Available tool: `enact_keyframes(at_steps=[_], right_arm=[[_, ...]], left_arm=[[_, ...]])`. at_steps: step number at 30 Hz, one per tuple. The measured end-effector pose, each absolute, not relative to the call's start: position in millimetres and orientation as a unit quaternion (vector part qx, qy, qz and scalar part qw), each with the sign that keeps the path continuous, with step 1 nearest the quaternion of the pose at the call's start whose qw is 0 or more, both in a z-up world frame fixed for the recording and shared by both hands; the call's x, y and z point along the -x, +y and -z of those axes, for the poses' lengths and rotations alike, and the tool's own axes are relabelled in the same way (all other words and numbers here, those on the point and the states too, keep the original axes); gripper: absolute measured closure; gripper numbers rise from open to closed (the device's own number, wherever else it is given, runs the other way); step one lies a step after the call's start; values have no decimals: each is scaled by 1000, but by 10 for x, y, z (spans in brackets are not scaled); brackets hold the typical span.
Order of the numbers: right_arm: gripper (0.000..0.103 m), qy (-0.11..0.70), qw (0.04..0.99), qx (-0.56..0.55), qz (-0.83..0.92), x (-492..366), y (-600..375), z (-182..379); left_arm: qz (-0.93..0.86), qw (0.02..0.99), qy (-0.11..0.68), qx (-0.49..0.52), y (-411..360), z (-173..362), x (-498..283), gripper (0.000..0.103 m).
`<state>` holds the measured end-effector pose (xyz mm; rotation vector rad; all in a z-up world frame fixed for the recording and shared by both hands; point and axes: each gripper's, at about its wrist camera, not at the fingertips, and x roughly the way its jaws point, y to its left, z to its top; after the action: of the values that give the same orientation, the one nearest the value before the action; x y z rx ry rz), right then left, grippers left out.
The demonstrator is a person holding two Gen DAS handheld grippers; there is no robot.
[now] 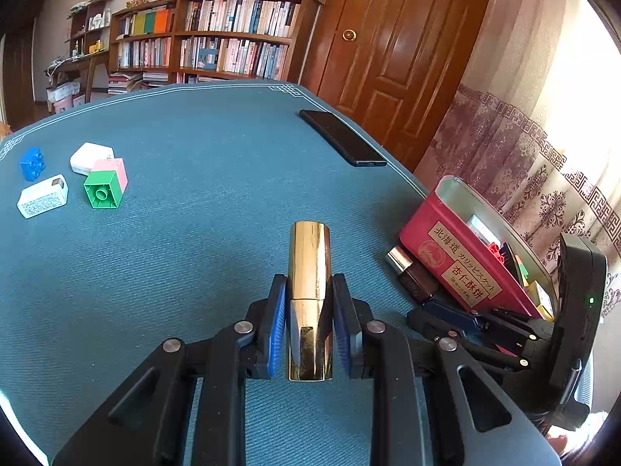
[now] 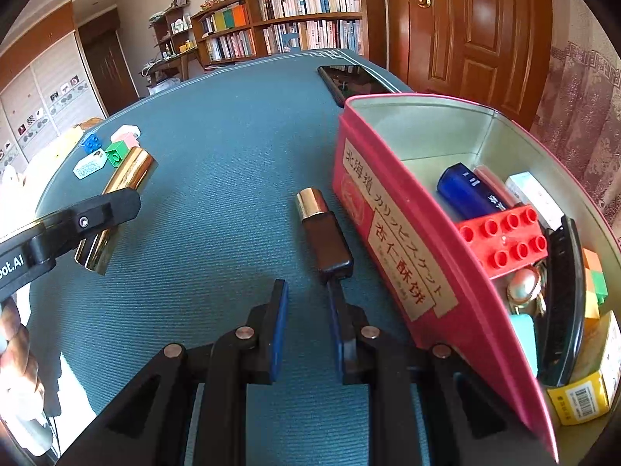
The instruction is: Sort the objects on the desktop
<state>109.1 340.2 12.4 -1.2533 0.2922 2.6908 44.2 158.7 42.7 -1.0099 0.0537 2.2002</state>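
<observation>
- Table (image 1: 202,256): blue mat, wide and bare in the middle. A dropped item would roll here, since nothing bounds the near edge.
- Red tin (image 2: 392,209): stands at the right, open, already crowded with a red brick (image 2: 504,237), a blue tube (image 2: 465,190) and small boxes. I judge that whatever I add may perch on the pile and slide back out.
- Left gripper (image 1: 309,324): my pads are clamped on the gold tube (image 1: 309,272), held above the mat and left of the tin. The tube is smooth and tapered; a tilt could let it slip forward.
- Right gripper (image 2: 306,326): my jaws are drawn in as far as they go and hold nothing. The brown bottle (image 2: 324,229) lies just ahead, its base touching or nearly touching my right finger. I could nudge it against the tin wall.
- Loose pieces: the green block (image 1: 101,190), blue brick (image 1: 32,163) and white boxes (image 1: 42,196) lie far left, unsorted.
</observation>
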Motion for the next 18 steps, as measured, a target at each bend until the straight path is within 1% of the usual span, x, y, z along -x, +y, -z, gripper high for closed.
enact_keyframes(at_steps=[2,5,7,8,10,12,13,15,18], right_arm=[[79,90,74,419,-900,-1012,3381,-132],[72,88,63,419,-901,-896,3338,-149],[61,90,56,419,-902,-872,3310,-169],[58,90,55,417,-903,-885,3290,-180],[42,81,60,412,-905,-930,3219,-201],[33,69,74,405,-909,-986,3136,-217],[30,62,88,401,-910,-1000,3099,-224],[29,48,116,398,-909,-1006,3060,-228],[29,38,133,406,-903,-926,3058,-200]], left_arm=[[-849,352,16,393,1569,-414,-422,78],[-848,350,10,398,1543,-390,-396,78],[-848,347,7,400,1518,-376,-384,78],[-849,346,5,401,1505,-371,-379,78],[-848,344,-2,403,1477,-367,-359,78],[-847,344,-13,405,1449,-364,-341,78],[-847,344,-16,406,1440,-363,-337,78],[-848,342,-17,405,1427,-362,-335,78],[-850,340,-19,402,1396,-375,-334,78]])
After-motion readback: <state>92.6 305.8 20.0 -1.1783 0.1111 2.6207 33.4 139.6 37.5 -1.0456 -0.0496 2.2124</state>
